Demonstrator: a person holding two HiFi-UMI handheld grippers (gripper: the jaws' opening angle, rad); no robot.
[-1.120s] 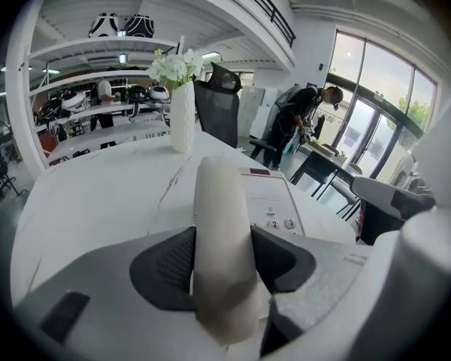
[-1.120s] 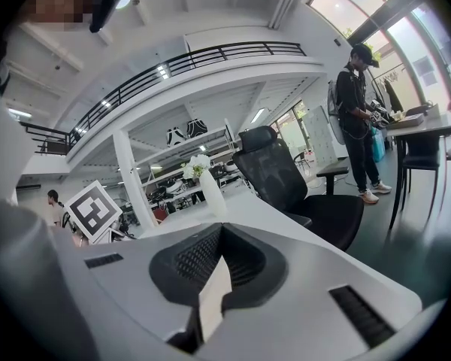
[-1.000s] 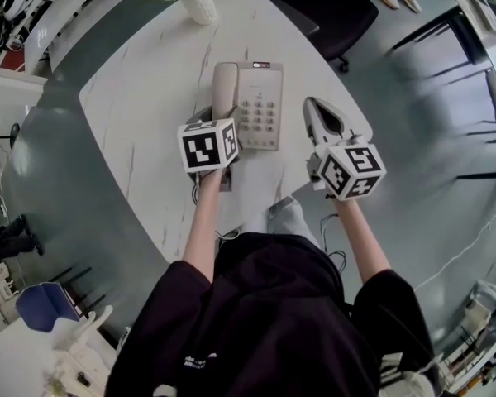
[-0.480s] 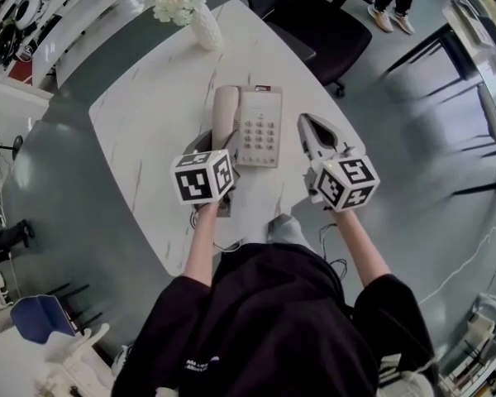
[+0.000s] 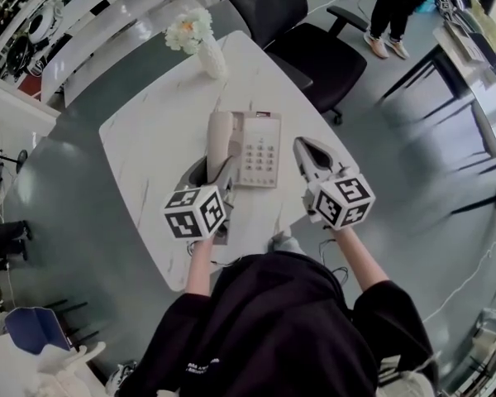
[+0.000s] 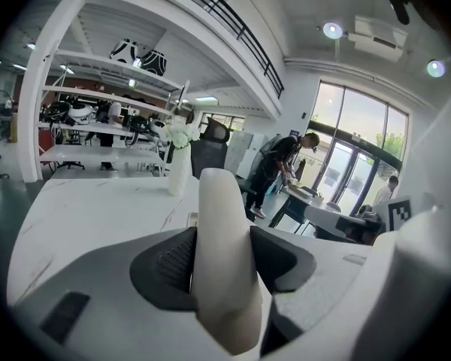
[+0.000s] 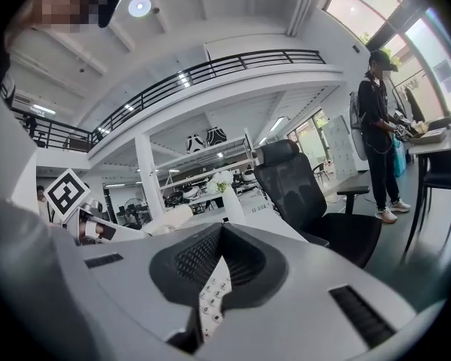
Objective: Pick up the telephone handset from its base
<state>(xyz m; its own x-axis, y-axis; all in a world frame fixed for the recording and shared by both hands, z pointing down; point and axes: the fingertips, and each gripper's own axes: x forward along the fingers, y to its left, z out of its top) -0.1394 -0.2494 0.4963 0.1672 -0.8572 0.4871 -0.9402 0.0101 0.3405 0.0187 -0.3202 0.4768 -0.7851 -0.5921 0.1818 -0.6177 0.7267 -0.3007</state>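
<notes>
The cream telephone base (image 5: 260,149) with its keypad sits on the white marble table (image 5: 149,139). My left gripper (image 5: 213,170) is shut on the near end of the cream handset (image 5: 219,135). In the left gripper view the dark pads (image 6: 173,265) press both sides of the handset (image 6: 222,224), which points up and away above the table. My right gripper (image 5: 302,145) hovers just right of the base, shut and holding nothing. Through its thin slit the keypad (image 7: 210,299) shows, and the raised handset (image 7: 161,220) is at the left.
A white vase of flowers (image 5: 207,50) stands at the table's far end. A black office chair (image 5: 314,44) is behind the table, and a person (image 5: 397,7) stands by desks at the far right. The table's near edge (image 5: 178,275) is close to my body.
Both grippers have risen and come nearer the camera. The left one has brought the handset's near end up with it. The right one stays shut beside the base.
</notes>
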